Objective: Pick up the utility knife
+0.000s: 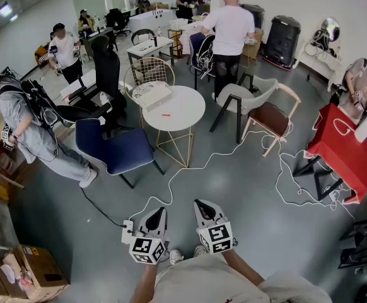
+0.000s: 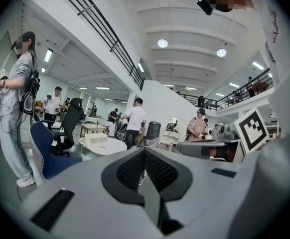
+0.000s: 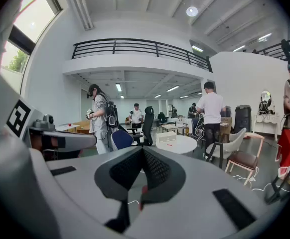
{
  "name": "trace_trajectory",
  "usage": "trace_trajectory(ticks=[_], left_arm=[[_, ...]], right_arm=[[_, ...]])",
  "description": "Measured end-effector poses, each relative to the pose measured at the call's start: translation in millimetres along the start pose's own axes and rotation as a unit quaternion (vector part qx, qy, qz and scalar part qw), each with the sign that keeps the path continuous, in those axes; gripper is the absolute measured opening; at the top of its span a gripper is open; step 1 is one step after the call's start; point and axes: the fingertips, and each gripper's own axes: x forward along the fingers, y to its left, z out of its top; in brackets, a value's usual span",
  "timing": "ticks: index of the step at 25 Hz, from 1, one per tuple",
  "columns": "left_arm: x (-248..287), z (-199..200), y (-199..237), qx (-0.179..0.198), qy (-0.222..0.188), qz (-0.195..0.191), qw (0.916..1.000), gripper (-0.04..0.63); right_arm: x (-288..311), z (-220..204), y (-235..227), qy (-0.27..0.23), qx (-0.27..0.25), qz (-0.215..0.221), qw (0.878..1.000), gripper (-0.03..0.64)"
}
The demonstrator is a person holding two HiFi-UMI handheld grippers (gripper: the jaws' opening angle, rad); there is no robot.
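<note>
Red utility knife (image 1: 166, 114) — untouched on white table (image 1: 186, 106).

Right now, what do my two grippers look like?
The left gripper and right gripper both have light grey shells with black textured pads. Each carries a white cube printed with black square markers.

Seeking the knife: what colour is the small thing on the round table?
The small thing is red; clearest in head view.
</note>
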Motion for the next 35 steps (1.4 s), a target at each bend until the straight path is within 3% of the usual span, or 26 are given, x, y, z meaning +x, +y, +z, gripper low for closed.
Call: trace_trajectory(ticks=[8, 15, 22, 35], left_arm=[[11.2, -2.6, -6.1, 0.001, 0.004, 0.002, 1.0, 0.012], [15.8, -10.0, -13.6, 0.003, 0.009, 0.017, 0.9998, 0.012], [25.1, -19.2, -22.9, 0.016, 0.018, 0.028, 0.9993, 0.012], [64.5, -24.4, -18.4, 0.003, 0.022, 0.016, 0.9996, 0.012]], right_arm=[[1.4, -2.1, -13.7, -0.001, 0.001, 0.007, 1.0, 0.017], [-3.0, -9.2, -17.0, -0.004, 0.019, 0.049, 0.999, 0.017], [-4.5, -16.4, -33.9, -0.004, 0.021, 0.057, 0.998, 0.017], [14.5, -9.1, -58.3, -0.008, -0.01, 0.049, 0.999, 0.017]])
